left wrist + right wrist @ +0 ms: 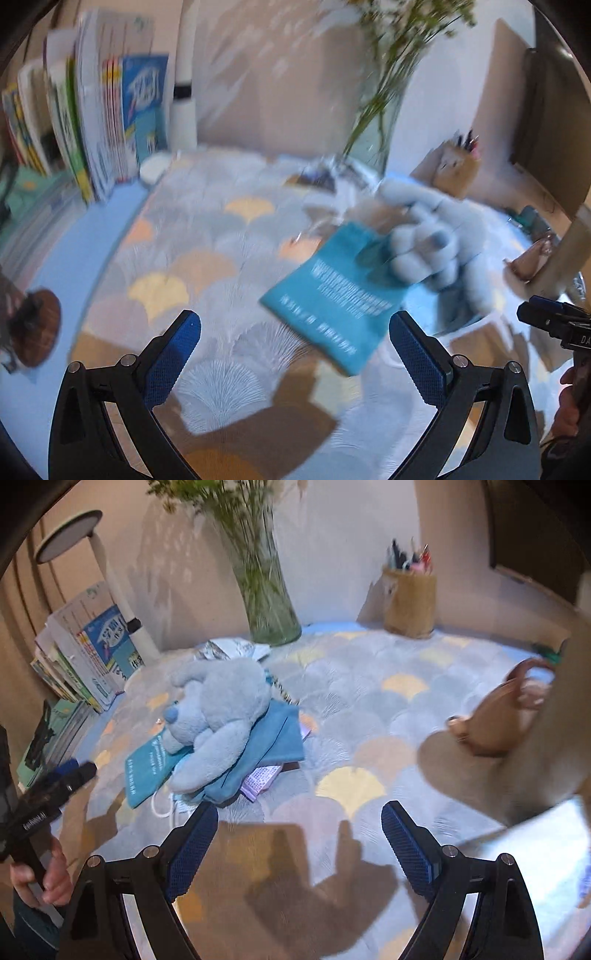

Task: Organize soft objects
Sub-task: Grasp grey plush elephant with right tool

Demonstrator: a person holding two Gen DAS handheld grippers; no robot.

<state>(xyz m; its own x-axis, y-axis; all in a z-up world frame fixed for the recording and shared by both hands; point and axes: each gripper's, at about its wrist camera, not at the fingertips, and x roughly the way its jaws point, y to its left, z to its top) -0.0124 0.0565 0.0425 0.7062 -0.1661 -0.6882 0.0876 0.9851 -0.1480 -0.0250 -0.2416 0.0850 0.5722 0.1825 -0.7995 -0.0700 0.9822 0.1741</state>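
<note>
L wrist: left gripper (294, 352) jaws spread, nothing btwn, above patterned cloth (207, 236); blurry grey plush toy (432, 240) lies on teal booklet (332, 295) ahead-right | R wrist: right gripper (300, 843) jaws spread, empty; plush toy (221, 720) atop blue fabric (277, 738) & booklet (147, 768), vase (269, 602) behind.

Open tablecloth (369, 709) mid-table; plush pile (218, 716) left, vase (269, 602) behind, brown bag (495, 720) right.

A pale grey-blue plush toy (221, 716) with a blue nose lies on a teal booklet (147, 768) with white lettering. The bench cloth (369, 701) shows grey, yellow and peach fans.
</note>
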